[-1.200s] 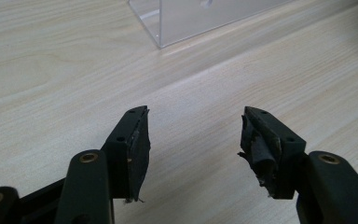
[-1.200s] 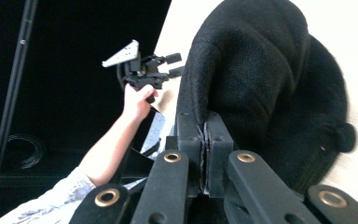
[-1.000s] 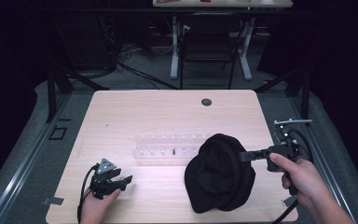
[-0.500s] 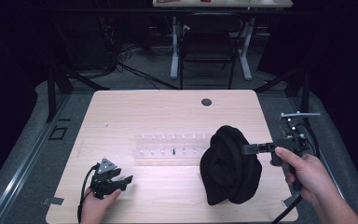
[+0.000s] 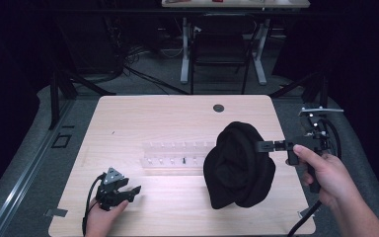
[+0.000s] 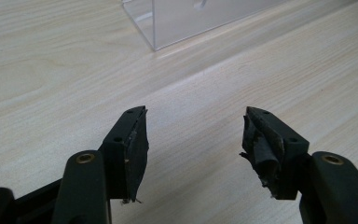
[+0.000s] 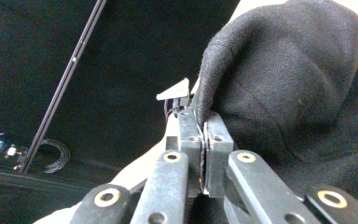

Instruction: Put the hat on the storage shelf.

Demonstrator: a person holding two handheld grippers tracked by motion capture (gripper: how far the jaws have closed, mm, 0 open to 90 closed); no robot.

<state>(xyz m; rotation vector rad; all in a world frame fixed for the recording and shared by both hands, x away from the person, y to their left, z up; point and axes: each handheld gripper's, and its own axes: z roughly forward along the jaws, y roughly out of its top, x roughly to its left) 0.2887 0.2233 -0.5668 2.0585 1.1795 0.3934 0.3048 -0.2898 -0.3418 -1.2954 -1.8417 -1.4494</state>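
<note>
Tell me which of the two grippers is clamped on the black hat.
The right gripper: its jaws are pinched shut on the edge of the black hat. The left gripper rests open on the table, holding nothing.

Clear rack's [image 5: 177, 155] right end behind hat [image 5: 239, 165]

A lab: a pale wooden surface [image 5: 143, 123] amid black curtains, tangled floor cables [image 5: 133, 64] and metal-framed stands [image 5: 59, 86].

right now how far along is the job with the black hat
Done: the right claw is shut on an edge of the black hat. In hand: the hat hangs bunched from that grip, its lower part on the table beside the clear rack. Left: the left claw is open near the front edge, touching nothing, so any two-handed step looks unstarted.
</note>
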